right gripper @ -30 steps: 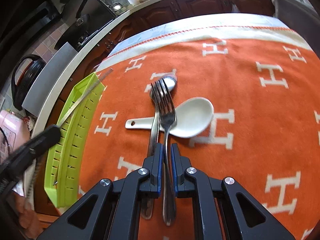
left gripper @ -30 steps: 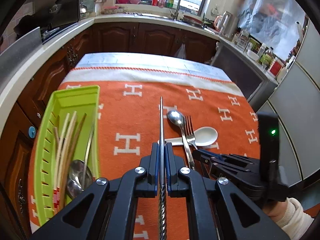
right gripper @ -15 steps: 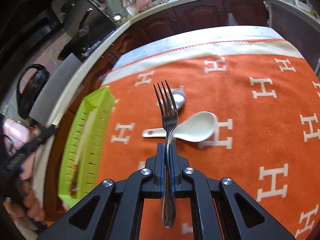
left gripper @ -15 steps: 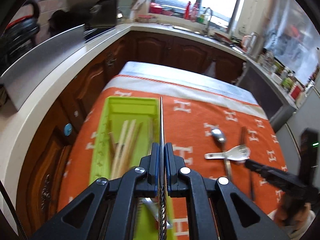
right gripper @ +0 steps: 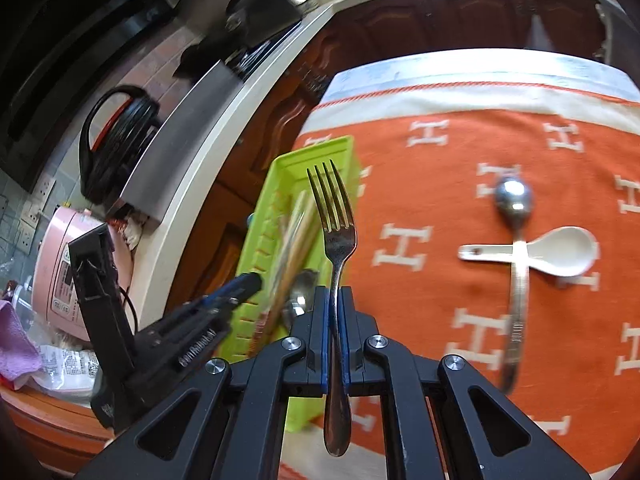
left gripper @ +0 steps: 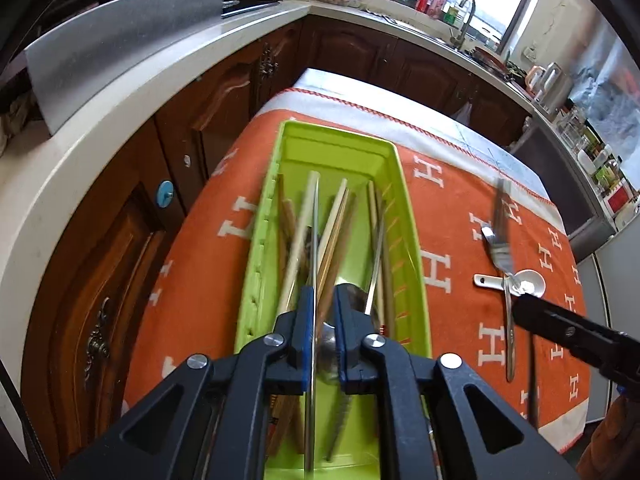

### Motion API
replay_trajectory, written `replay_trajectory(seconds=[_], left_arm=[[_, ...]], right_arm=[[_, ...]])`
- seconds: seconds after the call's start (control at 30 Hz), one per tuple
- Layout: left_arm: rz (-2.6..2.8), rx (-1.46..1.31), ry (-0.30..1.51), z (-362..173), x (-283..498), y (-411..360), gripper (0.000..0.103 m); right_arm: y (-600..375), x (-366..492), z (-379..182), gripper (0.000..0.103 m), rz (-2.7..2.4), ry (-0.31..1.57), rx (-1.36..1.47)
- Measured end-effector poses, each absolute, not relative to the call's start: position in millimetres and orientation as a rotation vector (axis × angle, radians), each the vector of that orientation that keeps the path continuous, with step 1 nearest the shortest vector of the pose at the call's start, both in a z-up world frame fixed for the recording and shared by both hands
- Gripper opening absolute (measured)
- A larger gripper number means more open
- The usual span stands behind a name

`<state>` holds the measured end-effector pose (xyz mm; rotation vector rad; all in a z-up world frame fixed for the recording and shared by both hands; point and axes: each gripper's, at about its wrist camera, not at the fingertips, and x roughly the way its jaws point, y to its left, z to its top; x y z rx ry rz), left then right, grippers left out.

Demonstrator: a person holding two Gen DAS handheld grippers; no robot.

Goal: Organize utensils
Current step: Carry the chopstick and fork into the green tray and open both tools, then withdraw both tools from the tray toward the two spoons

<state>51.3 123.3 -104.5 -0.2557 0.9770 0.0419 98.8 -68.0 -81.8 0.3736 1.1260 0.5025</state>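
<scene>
A lime-green slotted tray [left gripper: 400, 184] is set lengthwise on the orange cloth; wooden chopsticks [left gripper: 294, 248] and a steel spoon [left gripper: 356, 300] are laid inside. A thin metal rod [left gripper: 314, 240] is seen above it, pointing to 12 o'clock. A steel fork [right gripper: 334, 232] is held aloft, tines at 12 o'clock. Towards 3 o'clock, a steel spoon [right gripper: 516, 240] is crossed over a white ceramic spoon [right gripper: 560, 252].

We saw a glossy lime plastic tray [left gripper: 396, 184] holding matt wooden chopsticks [left gripper: 298, 236], a polished metal fork [right gripper: 336, 236], a smooth white ceramic spoon [right gripper: 560, 254] and a woolly orange cloth [right gripper: 460, 148].
</scene>
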Motion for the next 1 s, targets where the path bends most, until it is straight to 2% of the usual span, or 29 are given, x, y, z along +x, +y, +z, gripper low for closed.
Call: replay_trajectory(seconds=[0.13,0.4,0.47,0.53,0.6,1.0], left_arm=[[0.084,-0.238,0.942,-99.9,46.1,134.5,0.018],[0.142,-0.262,0.923,-96.3,40.8,160.5,0.019],[0.144,-0.269,0.919,-95.1,40.3,165.0,0.02],[0.145,-0.273,0.916,-93.7,40.4,166.7,0.02],[0.148,-0.275,0.913,-92.3,40.2,168.5,0.021],[0.138,-0.264,0.917,-89.8,39.4,158.1,0.029]], right_arm=[[-35.9,103.6,-82.7,0.004,0.508,1.157,0.373],[4.0,119.1,-93.9,0.005,0.494,1.194,0.375],[11.7,121.2,-95.3,0.01,0.494,1.194,0.363],[16.5,121.5,-94.0,0.022,0.483,1.18,0.346],[15.4,120.7,-92.5,0.024,0.475,1.169,0.344],[-17.6,110.1,-96.0,0.025,0.428,1.157,0.331]])
